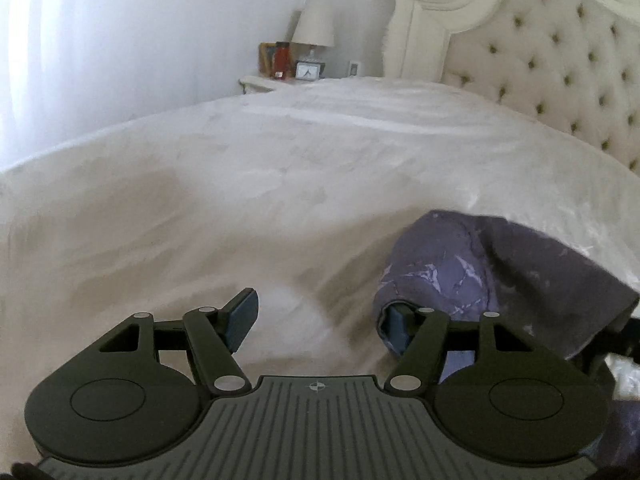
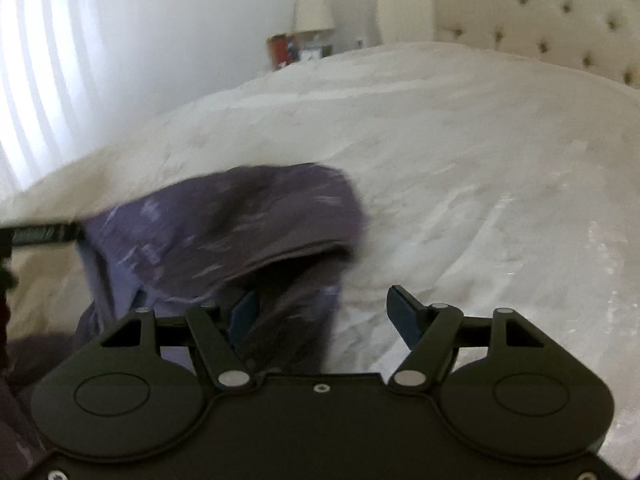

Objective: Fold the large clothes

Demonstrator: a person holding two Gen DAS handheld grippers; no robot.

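Note:
A purple patterned garment [image 1: 460,268] hangs bunched above a white bed [image 1: 240,184]. In the left wrist view my left gripper [image 1: 320,320] is open; the cloth is draped over its right finger [image 1: 398,330] and nothing sits between the two. In the right wrist view my right gripper [image 2: 326,312] is open; the garment [image 2: 224,224] is draped over its left finger [image 2: 244,314] and hangs down between the fingers. The image is motion-blurred. The other gripper's black body [image 2: 36,234] shows at the left edge.
The white bedspread [image 2: 480,160] spreads ahead. A tufted cream headboard [image 1: 552,68] stands at the right. A nightstand [image 1: 260,82] holds a lamp [image 1: 314,26], a clock and a red bottle. Bright curtains [image 2: 40,80] hang at the left.

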